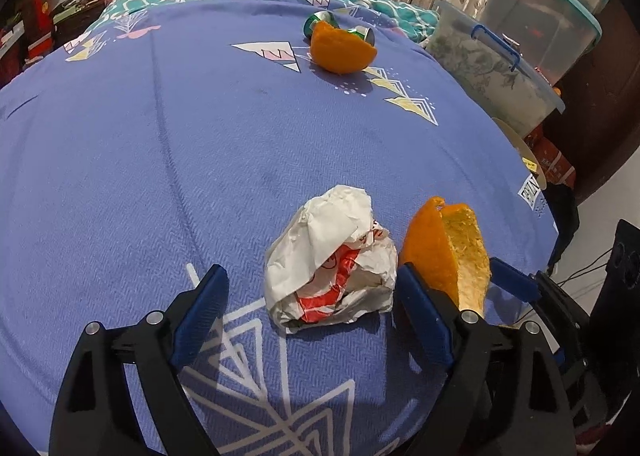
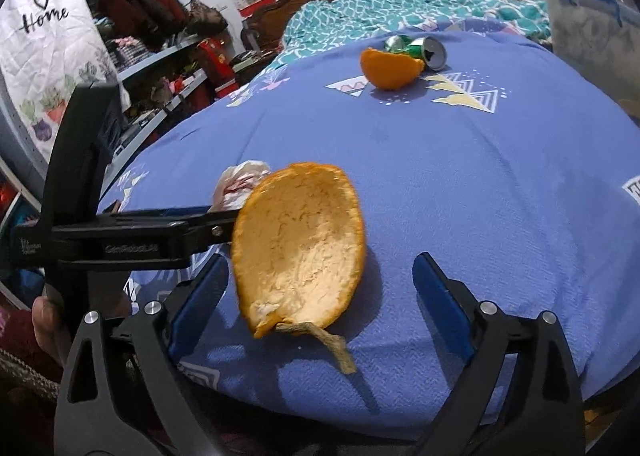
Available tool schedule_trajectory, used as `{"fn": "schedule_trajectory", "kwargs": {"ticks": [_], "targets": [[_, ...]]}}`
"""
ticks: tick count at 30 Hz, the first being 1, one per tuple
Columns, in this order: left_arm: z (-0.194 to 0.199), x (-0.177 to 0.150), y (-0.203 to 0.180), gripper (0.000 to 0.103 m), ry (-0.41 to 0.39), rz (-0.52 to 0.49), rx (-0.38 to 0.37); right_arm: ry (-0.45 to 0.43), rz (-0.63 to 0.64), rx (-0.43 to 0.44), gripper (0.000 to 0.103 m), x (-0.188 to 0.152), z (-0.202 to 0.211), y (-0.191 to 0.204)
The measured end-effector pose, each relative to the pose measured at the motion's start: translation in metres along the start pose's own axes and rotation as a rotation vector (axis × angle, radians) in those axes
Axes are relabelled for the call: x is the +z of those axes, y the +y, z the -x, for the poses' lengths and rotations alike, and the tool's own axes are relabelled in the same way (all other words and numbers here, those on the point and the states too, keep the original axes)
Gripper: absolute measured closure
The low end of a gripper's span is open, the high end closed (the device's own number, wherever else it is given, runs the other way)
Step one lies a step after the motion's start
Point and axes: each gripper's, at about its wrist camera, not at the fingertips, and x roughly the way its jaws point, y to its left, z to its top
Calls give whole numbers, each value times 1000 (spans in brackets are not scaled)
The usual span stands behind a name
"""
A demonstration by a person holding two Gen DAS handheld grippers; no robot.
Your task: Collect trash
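Here the key relation is that each gripper has its own piece of trash directly ahead of it, so neither needs to cross over.

In the left wrist view, the left gripper (image 1: 308, 288) stands spread wide with nothing pinched, and the crumpled wrapper (image 1: 330, 262) lies on the blue bedspread (image 1: 160, 159) in the lower middle of the frame, between the two blue pads. It appears closer to the right-hand pad, perhaps touching it, and clear of the left-hand one. Its longer side runs roughly across the jaws.

In the right wrist view, the right gripper (image 2: 320, 288) is likewise spread and holds nothing. The near orange peel (image 2: 298, 248) sits in the centre of the frame, between the pads but nearer the left-hand one, cupped side facing the camera. Its long axis runs up and down the frame, along the fingers' line, so closing would squeeze its narrower width.

A second orange peel (image 2: 390, 69) and a crushed green can (image 2: 420, 49) rest together in the upper middle of the frame, well apart from both tools. The likely next move is closing on the near pieces.
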Motion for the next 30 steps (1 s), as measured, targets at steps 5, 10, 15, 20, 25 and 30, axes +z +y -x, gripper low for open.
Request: {"fn": "schedule_trajectory", "kwargs": {"ticks": [5,10,15,20,25,30], "targets": [[-3,1,-5,19,0,-15,11,42,15,11,9,-3,-10,2],[-4,2,-6,21,-6,-17,14,47,42,0,23,-5,-13,4],[-4,2,-15,51,-6,-55,15,17,62,10,64,-4,-6,1],[-8,13,-29,51,9,-77,-44,-23,-8,-11,70,0,0,-19],[-26,37,-58,51,55,-117,-98,-94,-125,-66,71,7,15,-61],[-54,68,-110,51,107,-203,-142,-160,-246,-118,71,13,31,-114]]}}
